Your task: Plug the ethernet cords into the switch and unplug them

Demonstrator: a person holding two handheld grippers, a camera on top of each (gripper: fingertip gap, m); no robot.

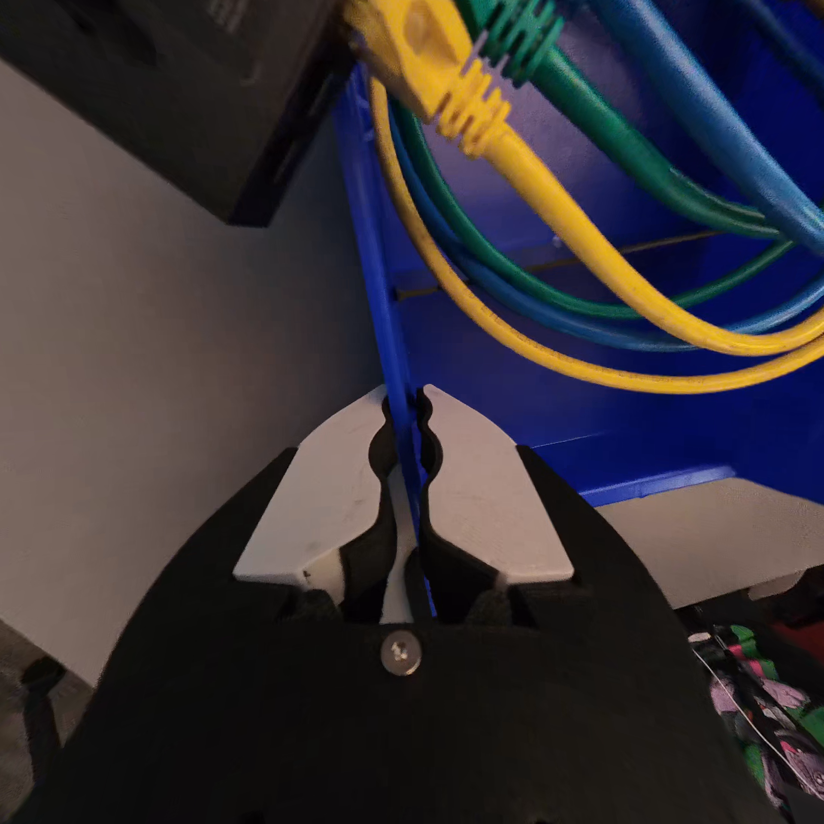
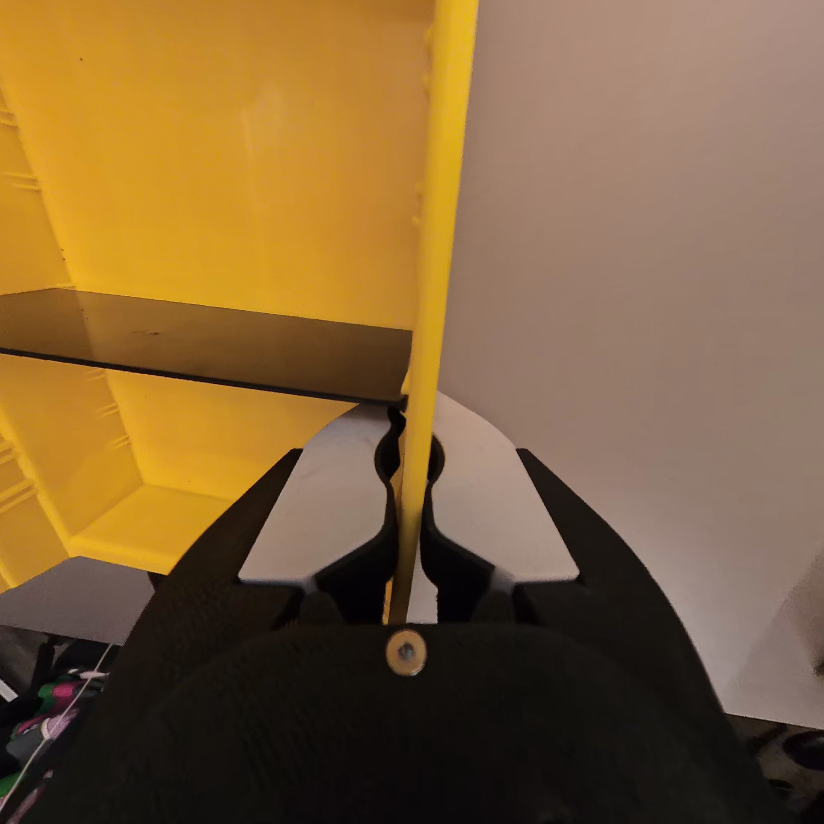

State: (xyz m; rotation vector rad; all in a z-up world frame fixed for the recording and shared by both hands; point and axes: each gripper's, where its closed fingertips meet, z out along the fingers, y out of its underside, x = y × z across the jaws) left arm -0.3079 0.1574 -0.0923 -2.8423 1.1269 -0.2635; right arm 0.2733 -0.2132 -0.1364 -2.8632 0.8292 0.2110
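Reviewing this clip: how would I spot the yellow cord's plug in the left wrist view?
Find the blue bin, whose wall the left gripper clamps. Cords loop inside it up toward the black switch at top left. The yellow plug is the leftmost connector there, beside the green plug, with a ribbed yellow boot.

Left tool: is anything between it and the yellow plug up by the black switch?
Not free to go: the left tool is shut on the blue bin's wall. Beyond that, only open space and hanging cable loops lie before the yellow plug at the switch.
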